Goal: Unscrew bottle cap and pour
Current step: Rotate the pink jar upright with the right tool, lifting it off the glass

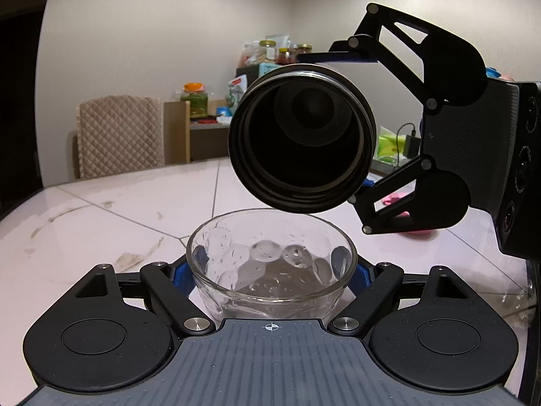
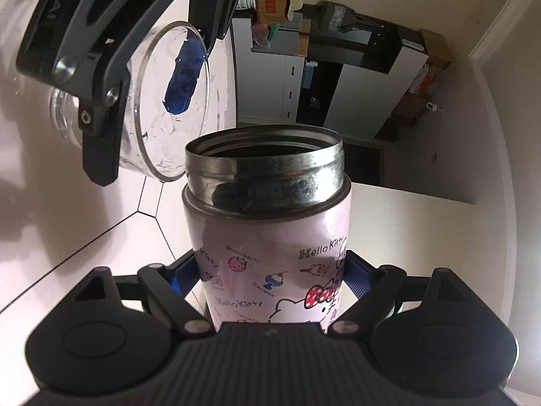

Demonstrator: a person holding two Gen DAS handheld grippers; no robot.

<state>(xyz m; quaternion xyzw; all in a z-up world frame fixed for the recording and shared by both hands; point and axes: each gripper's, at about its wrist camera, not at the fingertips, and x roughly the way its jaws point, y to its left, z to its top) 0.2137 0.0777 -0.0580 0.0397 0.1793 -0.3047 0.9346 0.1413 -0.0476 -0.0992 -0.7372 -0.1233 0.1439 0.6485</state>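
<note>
Over the white table [image 1: 101,203], the right gripper [image 2: 270,280] holds the pink flask [image 2: 270,264] tipped on its side, fingers clamped on its body, open mouth just above the glass bowl [image 1: 270,264]. The left gripper [image 1: 272,277] squeezes that bowl between its blue pads [image 2: 184,77]. No cap shows on the flask, so unscrewing looks done. The bowl seems to hold a little clear water; I see no stream, so the pour may be ending or barely begun
</note>
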